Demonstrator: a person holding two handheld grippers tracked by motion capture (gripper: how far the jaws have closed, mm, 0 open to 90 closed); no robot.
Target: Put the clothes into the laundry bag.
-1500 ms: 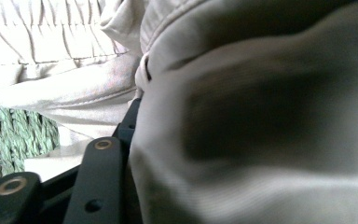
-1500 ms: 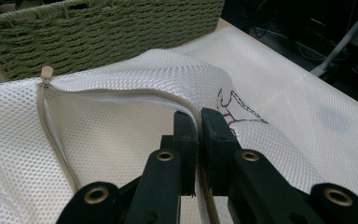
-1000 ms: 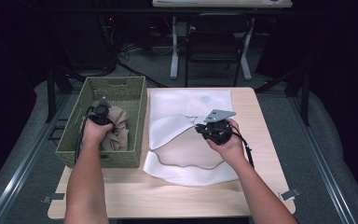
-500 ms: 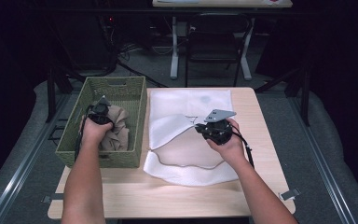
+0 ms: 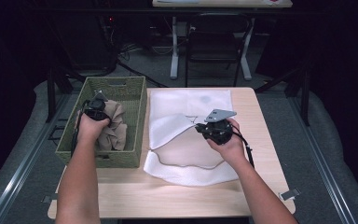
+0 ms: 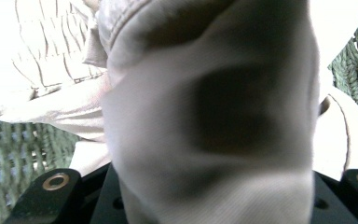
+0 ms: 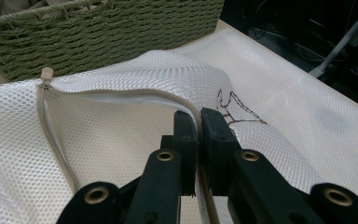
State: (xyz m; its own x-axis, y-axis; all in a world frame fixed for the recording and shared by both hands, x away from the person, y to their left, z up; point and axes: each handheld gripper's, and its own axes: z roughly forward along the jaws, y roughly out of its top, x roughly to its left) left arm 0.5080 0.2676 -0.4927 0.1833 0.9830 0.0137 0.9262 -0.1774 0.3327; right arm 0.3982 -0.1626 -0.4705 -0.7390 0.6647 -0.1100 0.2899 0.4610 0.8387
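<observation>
beige cloth (image 5: 113,125) clamped in left tongs (image 5: 94,108) over basket (image 5: 135,100), mesh bag (image 7: 121,84) rim pinched by right tongs (image 7: 198,122)

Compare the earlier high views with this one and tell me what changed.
The left claw, shut on the beige garment, has lifted slightly inside the green basket, drawing the cloth up with it. The right claw stayed put, clamped on the zipper edge of the white mesh bag, holding its mouth open.

White mesh bag (image 5: 186,140), beige cloth (image 5: 114,126), green woven basket (image 5: 135,107).
</observation>
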